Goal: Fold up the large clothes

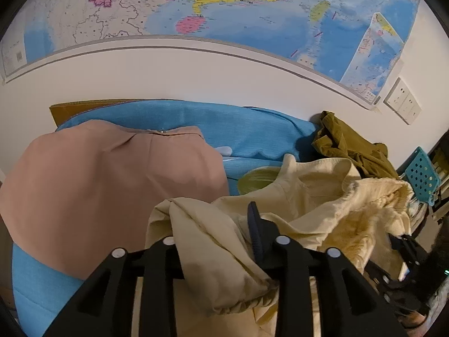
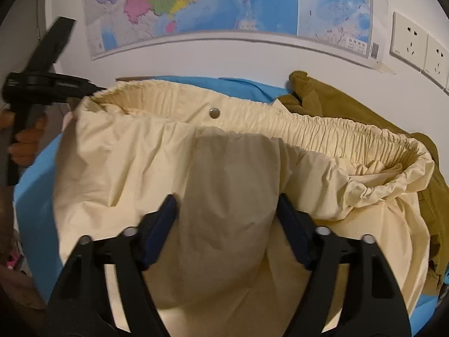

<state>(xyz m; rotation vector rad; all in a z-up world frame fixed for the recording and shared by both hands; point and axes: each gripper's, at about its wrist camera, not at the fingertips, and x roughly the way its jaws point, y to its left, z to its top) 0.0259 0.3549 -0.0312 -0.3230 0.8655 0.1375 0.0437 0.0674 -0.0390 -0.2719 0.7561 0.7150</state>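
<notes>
A cream garment point(image 2: 224, 154) with an elastic waistband and a metal snap point(image 2: 214, 113) lies spread over the blue bed cover point(image 2: 36, 185). My right gripper point(image 2: 226, 198) hovers over its middle, jaws open and pads off the cloth. In the left wrist view a thick fold of the cream garment point(image 1: 213, 252) fills my left gripper point(image 1: 213, 224); one finger point(image 1: 256, 233) shows and the other is buried under cloth. In the right wrist view the left gripper point(image 2: 56, 90), held by a hand point(image 2: 25, 140), holds the waistband's left end.
A folded pink garment point(image 1: 112, 191) lies to the left on the blue cover point(image 1: 252, 132). A crumpled olive garment point(image 1: 348, 143) sits at the back right by the wall. A turquoise basket point(image 1: 421, 174) stands at the far right. Wall sockets point(image 2: 409, 42) and a map point(image 2: 196, 0) are behind.
</notes>
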